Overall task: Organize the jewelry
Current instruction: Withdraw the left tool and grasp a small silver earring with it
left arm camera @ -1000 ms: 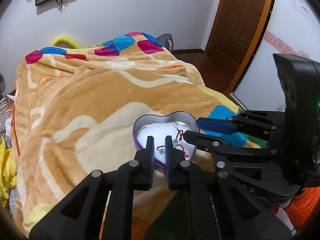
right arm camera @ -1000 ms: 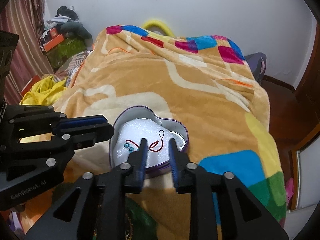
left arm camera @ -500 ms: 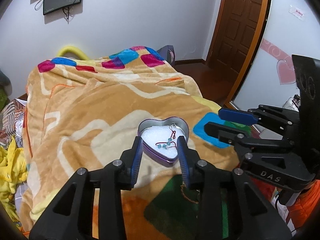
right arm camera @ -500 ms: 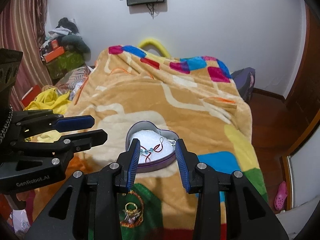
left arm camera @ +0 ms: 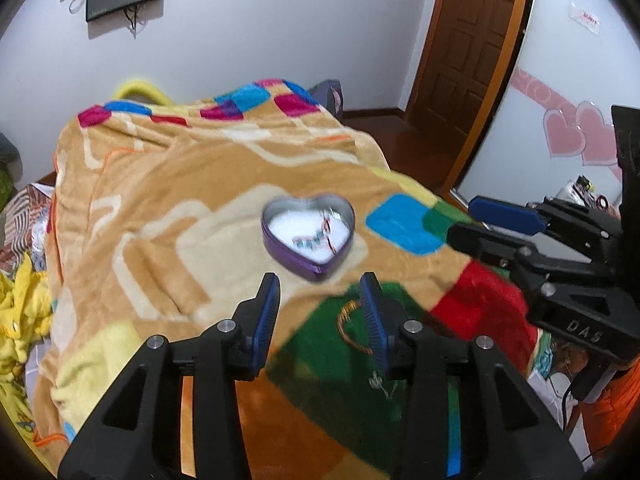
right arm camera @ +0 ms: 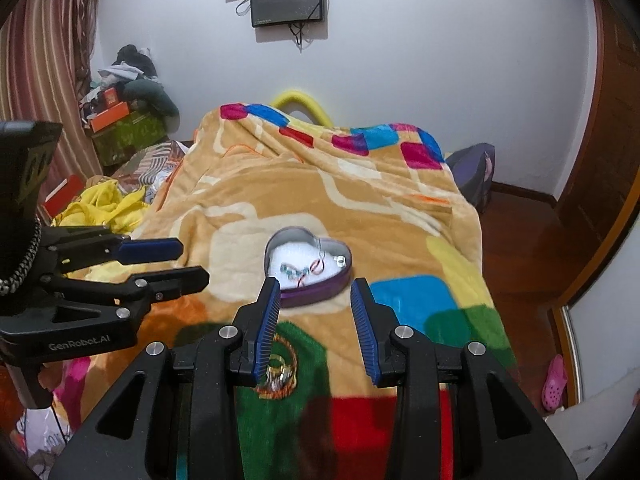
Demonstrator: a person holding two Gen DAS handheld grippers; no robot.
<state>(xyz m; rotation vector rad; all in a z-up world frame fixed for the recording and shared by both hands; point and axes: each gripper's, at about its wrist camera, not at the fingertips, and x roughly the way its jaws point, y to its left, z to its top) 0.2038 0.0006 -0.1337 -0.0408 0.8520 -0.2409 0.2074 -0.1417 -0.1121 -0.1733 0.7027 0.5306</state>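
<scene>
A purple heart-shaped tin [left arm camera: 304,269] [right arm camera: 338,283] with white padding lies on the orange blanket. Inside it rests a red string bracelet with blue beads [left arm camera: 314,238] [right arm camera: 300,271]. My left gripper [left arm camera: 320,289] hovers nearer than the tin, its jaws opening with nothing between them. My right gripper [right arm camera: 315,293] is open and holds nothing; the tin's near edge shows between its fingers. Each gripper also shows from the side in the other's view, the right gripper [left arm camera: 460,220] and the left gripper [right arm camera: 193,262]. A gold bangle with rings [right arm camera: 280,372] [left arm camera: 352,320] lies on the blanket's green patch.
The patterned blanket [right arm camera: 360,200] covers the whole bed. Yellow clothes [right arm camera: 104,204] and stacked boxes [right arm camera: 120,120] sit to the left. A wooden door [left arm camera: 472,52] and bare floor [right arm camera: 520,248] lie to the right. Screens [right arm camera: 286,0] hang on the far wall.
Both grippers have pulled back and up from the tin, which now looks smaller and farther. The left jaws have gone from nearly shut to open. The bangle and rings have come into view.
</scene>
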